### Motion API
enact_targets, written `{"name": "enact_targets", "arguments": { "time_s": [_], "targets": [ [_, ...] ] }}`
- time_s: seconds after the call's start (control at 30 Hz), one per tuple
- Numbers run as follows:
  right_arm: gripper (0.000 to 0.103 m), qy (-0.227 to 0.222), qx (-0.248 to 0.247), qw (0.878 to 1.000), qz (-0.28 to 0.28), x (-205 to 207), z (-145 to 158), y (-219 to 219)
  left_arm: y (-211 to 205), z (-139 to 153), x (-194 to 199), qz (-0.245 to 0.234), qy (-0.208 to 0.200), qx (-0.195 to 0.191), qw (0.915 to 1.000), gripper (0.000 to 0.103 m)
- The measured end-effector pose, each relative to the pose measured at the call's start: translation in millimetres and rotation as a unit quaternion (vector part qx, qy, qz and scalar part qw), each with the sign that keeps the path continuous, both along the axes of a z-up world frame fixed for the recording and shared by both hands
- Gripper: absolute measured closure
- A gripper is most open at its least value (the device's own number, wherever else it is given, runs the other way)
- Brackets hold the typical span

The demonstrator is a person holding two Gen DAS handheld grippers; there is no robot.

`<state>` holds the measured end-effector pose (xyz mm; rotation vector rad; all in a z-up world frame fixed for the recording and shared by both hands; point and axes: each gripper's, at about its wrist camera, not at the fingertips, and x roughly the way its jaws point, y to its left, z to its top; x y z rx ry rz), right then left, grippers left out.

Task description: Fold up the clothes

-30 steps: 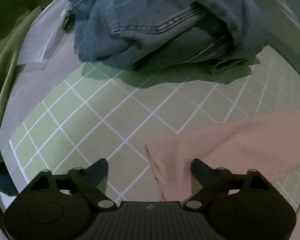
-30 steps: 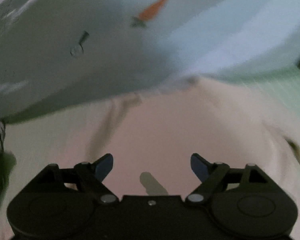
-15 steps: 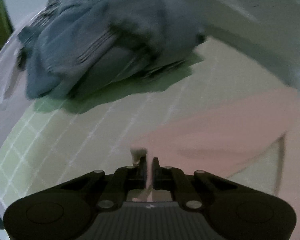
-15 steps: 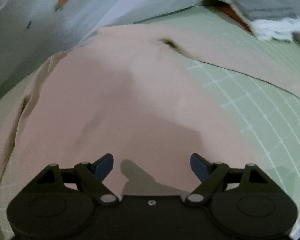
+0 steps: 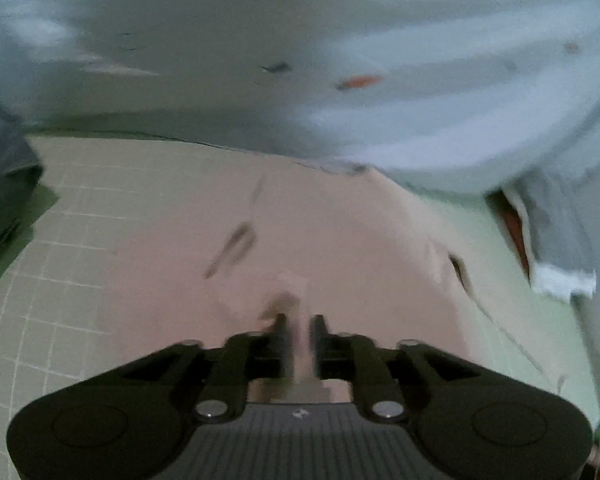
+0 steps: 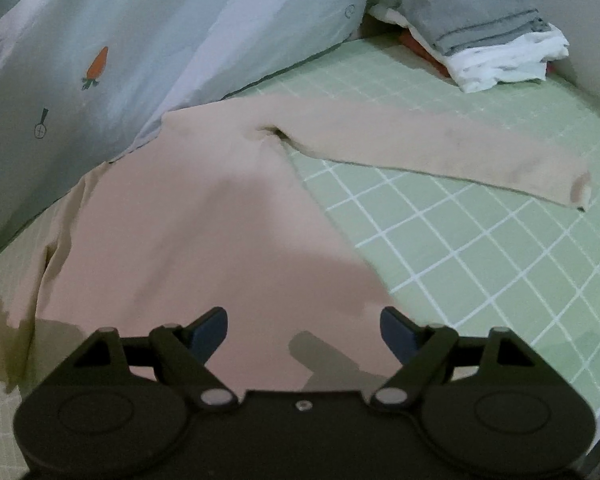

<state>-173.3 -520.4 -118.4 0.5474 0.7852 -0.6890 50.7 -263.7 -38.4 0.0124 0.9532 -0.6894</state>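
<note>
A pale pink long-sleeved top lies spread on the green checked sheet. Its right sleeve stretches flat to the right. My left gripper is shut on the cuff of the left sleeve and holds it over the top's body. My right gripper is open and empty, hovering just above the lower part of the top's body.
A light blue quilt with carrot prints bunches along the far side and touches the top's shoulder. A stack of folded clothes sits at the back right. Blue jeans lie at the left edge of the left wrist view.
My left gripper closed on the sleeve cuff and carried it rightward over the top's body. My right gripper swung to the right and stayed open.
</note>
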Motion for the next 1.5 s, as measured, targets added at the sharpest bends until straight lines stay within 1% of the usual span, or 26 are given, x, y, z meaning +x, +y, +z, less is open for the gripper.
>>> {"name": "enact_targets", "arguments": {
  "time_s": [0.07,0.13,0.2,0.27,0.33,0.4,0.5,0.6,0.7,0.77,0.83,0.97,1.1,1.17,1.2,1.23,1.27,1.37,1.43,1.5],
  "targets": [
    [0.019,0.002,-0.007,1.0,0.012,5,1,0,-3,-6,0,0.009,0.003,0.02,0.9998,0.037],
    [0.018,0.005,-0.014,1.0,0.023,11,1,0,3,-15,7,0.039,0.012,0.042,0.9983,0.024],
    [0.014,0.007,-0.022,0.999,0.035,16,2,0,15,-24,14,0.071,0.027,0.063,0.9951,0.023],
    [0.006,0.01,-0.029,0.998,0.048,22,3,0,30,-34,25,0.104,0.041,0.078,0.9907,0.021],
    [0.004,0.014,-0.035,0.997,0.071,35,3,10,44,-43,33,0.134,0.053,0.093,0.9852,0.018],
    [0.004,0.016,-0.037,0.995,0.092,49,3,20,57,-51,37,0.156,0.063,0.11,0.9796,0.017],
    [0.004,0.018,-0.035,0.992,0.124,73,2,38,76,-62,43,0.175,0.077,0.134,0.9724,0.015],
    [0.009,0.021,-0.032,0.987,0.158,98,-2,60,91,-71,51,0.183,0.091,0.145,0.9682,0.015],
    [0.018,0.021,-0.025,0.982,0.186,118,-5,81,97,-73,52,0.181,0.096,0.147,0.9676,0.015],
    [0.029,0.02,-0.017,0.979,0.203,129,-6,95,100,-75,56,0.174,0.098,0.148,0.9686,0.015],
    [0.036,0.019,-0.009,0.975,0.22,141,-7,108,97,-77,58,0.164,0.099,0.15,0.9699,0.015],
    [0.043,0.017,0.007,0.969,0.246,155,-13,123,93,-79,60,0.148,0.101,0.153,0.972,0.015],
    [0.052,0.028,0.024,0.967,0.252,164,-23,121,87,-81,60,0.139,0.101,0.157,0.9726,0.015],
    [0.076,0.029,0.024,0.967,0.251,166,-25,116,84,-82,61,0.138,0.101,0.16,0.9723,0.015],
    [0.084,0.029,0.021,0.967,0.251,167,-24,114,82,-82,61,0.137,0.101,0.16,0.9723,0.015],
    [0.101,0.029,0.019,0.968,0.25,167,-24,111,81,-81,60,0.137,0.1,0.161,0.9723,0.015],
    [0.1,0.027,0.016,0.968,0.249,167,-23,108,79,-80,59,0.137,0.096,0.161,0.9727,0.015],
    [0.101,-0.009,0.01,0.972,0.236,161,-8,88,75,-73,53,0.136,0.082,0.16,0.9743,0.015],
    [0.101,-0.034,-0.008,0.975,0.218,155,8,69,72,-68,49,0.138,0.072,0.158,0.975,0.015],
    [0.101,-0.062,-0.018,0.981,0.184,147,25,41,69,-63,45,0.143,0.063,0.159,0.9749,0.015]
  ]
}}
